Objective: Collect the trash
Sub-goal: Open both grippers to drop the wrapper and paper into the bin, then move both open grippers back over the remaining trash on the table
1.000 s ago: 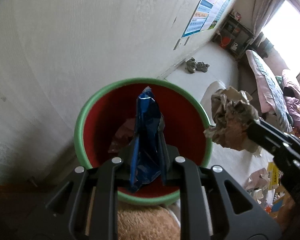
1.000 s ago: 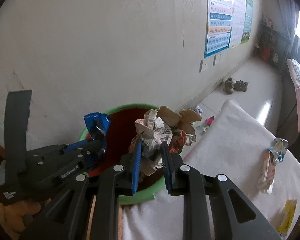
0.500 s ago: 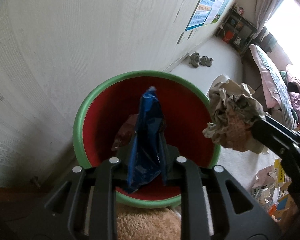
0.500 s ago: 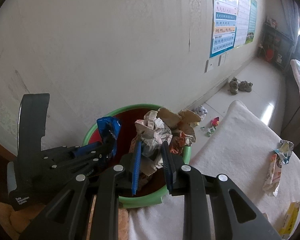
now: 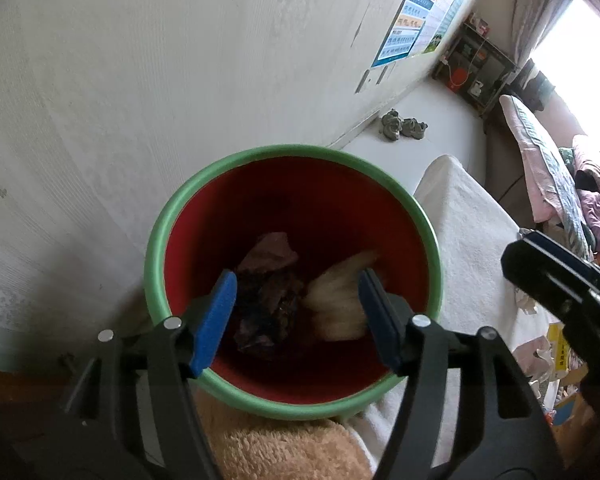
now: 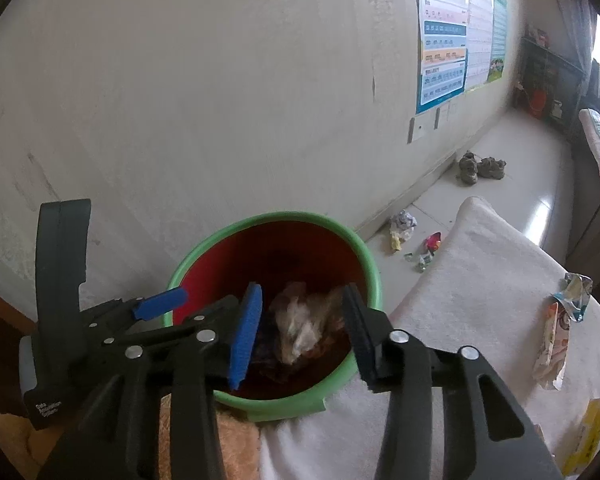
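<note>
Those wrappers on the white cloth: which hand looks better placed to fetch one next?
Probably the right. Its gripper hangs empty over the bin, jaws opening, and the wrappers lie on its side; the left gripper is further off.

Two matching black handheld grippers with blue finger pads

The left gripper (image 5: 296,320) is built of matte black plastic: two angular fingers with long cut-out slots in their arms, each arm pinned with round silver screws (image 5: 173,323), and a bright blue ribbed pad (image 5: 215,322) lining the inner face of each finger. The right gripper (image 6: 300,328) has the same make, with black slotted arms, silver screw heads (image 6: 399,336) at the joints and a blue pad (image 6: 246,334) showing on one finger. Seen from the right wrist view, the left gripper's body carries a tall flat black plate (image 6: 62,264) and small white lettering (image 6: 46,408) near its base, too small to read.
</note>
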